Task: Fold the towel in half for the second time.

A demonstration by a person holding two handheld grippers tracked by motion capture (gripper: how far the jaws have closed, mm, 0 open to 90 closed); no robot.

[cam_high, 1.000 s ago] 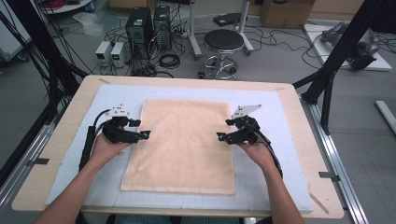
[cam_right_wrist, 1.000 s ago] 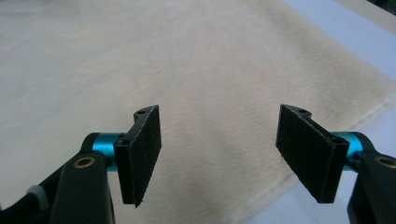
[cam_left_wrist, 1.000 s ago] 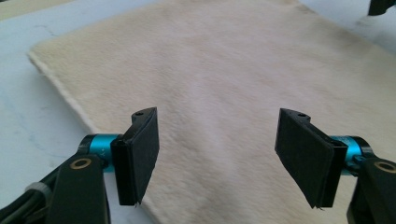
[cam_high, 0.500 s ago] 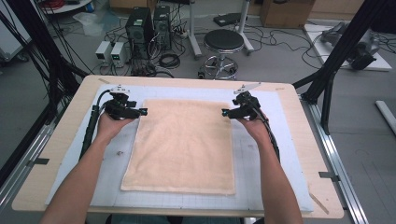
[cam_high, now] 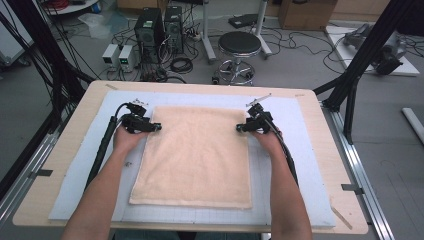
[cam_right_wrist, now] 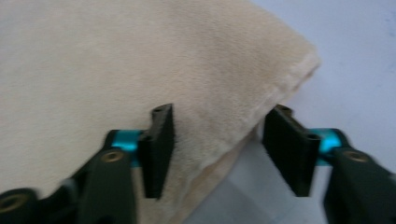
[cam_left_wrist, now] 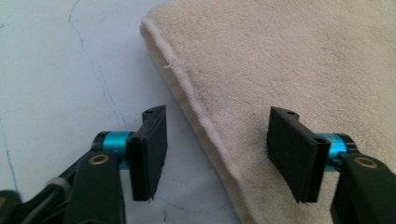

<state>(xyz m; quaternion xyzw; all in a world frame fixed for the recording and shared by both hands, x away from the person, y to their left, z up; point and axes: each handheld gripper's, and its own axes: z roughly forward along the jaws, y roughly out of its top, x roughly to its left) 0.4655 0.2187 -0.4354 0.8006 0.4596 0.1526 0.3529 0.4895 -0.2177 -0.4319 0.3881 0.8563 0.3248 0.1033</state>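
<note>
1. A cream towel [cam_high: 196,155] lies flat on the pale blue mat [cam_high: 300,165] that covers the bench [cam_high: 320,100], its far edge towards the stool side.
2. The left gripper [cam_high: 156,128] sits at the towel's far left corner; the right gripper [cam_high: 241,128] sits at its far right corner.
3. In the left gripper view the jaws straddle the towel's hemmed edge, one over the mat, one over the cloth. They have just been closing but are not yet clamped: gaps show on both sides.
4. In the right gripper view the jaws likewise bracket the edge near the corner, narrowing, the cloth between them but not pinched.
5. Judged from this, the towel is unfolded and the work is at its start: both corners are lined up, while gripping, lifting and folding remain.
</note>
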